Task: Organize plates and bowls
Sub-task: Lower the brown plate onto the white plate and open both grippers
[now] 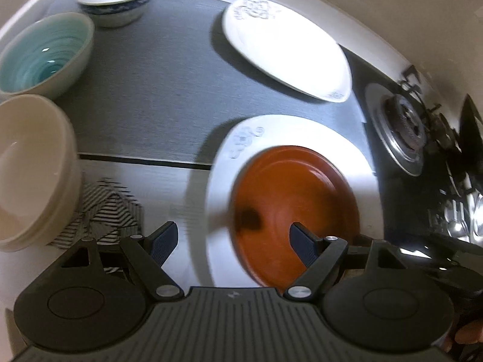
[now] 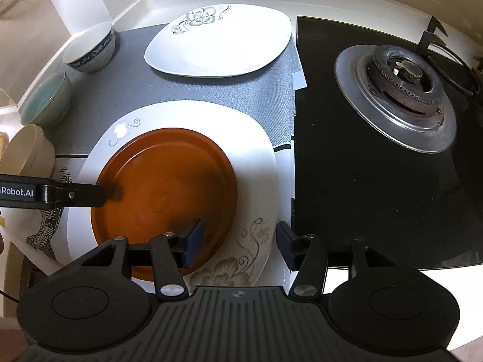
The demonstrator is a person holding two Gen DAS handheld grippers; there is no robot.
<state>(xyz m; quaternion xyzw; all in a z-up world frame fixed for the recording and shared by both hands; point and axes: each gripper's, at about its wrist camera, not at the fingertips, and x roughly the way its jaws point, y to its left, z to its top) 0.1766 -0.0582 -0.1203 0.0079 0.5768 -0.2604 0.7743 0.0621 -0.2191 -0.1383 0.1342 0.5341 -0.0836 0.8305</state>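
Note:
An orange plate (image 2: pixel 169 193) lies on a large white flowered plate (image 2: pixel 256 157); both also show in the left wrist view, orange (image 1: pixel 292 199) on white (image 1: pixel 289 129). A second white flowered plate (image 2: pixel 223 42) (image 1: pixel 286 48) lies farther back on the grey mat. My left gripper (image 1: pixel 232 241) is open over the near-left edge of the orange plate; it reaches in from the left in the right wrist view (image 2: pixel 108 194). My right gripper (image 2: pixel 240 242) is open astride the white plate's near-right rim. A blue-patterned bowl (image 2: pixel 90 48), a teal bowl (image 2: pixel 46 99) and stacked cream bowls (image 2: pixel 28 150) stand at left.
A black glass hob with a gas burner (image 2: pixel 401 90) lies right of the grey mat (image 2: pixel 126 87). The three bowls also show at the left of the left wrist view, the teal bowl (image 1: pixel 42 54) among them. A white wall edge rims the counter at the back.

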